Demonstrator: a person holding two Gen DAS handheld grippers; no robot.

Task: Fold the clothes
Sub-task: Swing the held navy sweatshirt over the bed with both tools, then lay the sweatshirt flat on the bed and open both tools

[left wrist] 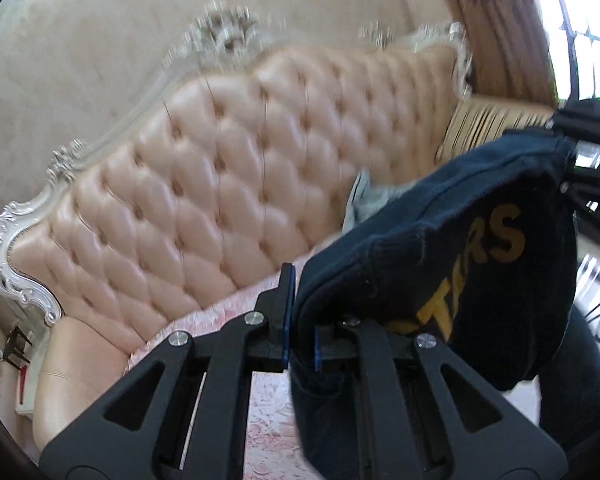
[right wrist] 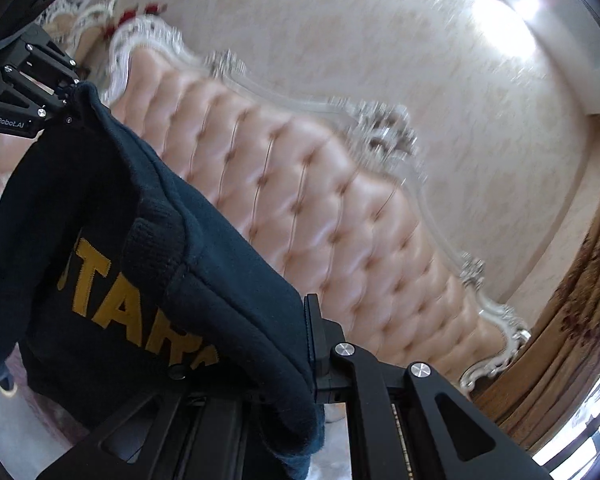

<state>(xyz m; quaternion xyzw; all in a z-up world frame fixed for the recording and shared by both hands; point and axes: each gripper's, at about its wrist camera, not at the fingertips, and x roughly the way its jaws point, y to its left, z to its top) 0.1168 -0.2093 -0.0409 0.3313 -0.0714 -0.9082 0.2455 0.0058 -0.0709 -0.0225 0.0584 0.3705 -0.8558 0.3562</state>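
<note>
The dark navy sweatshirt (left wrist: 440,248) hangs in the air in front of a pink tufted sofa (left wrist: 204,184), stretched between the two grippers. The left gripper (left wrist: 302,320) is closed on one end of its upper edge, and the right gripper (right wrist: 300,344) is closed on the other end — in each wrist view the fabric is bunched between the jaws and spills over them.

The garment looks like thick, soft fleece with a ribbed knit band; it is probably a bit heavy for clothing, limp, not slippery and not fragile. It sags between the two holds and the body droops below. A pinch at the shoulder seams or the outer corners of the top edge seems the best hold, because there the cloth is doubled and the pads can bite well.

Its long axis now runs from gripper to gripper, roughly level, and the yellow letters (right wrist: 112,308) on the chest face toward the person, away from the sofa. A light blue cloth (left wrist: 360,200) lies on the sofa seat behind it.
</note>
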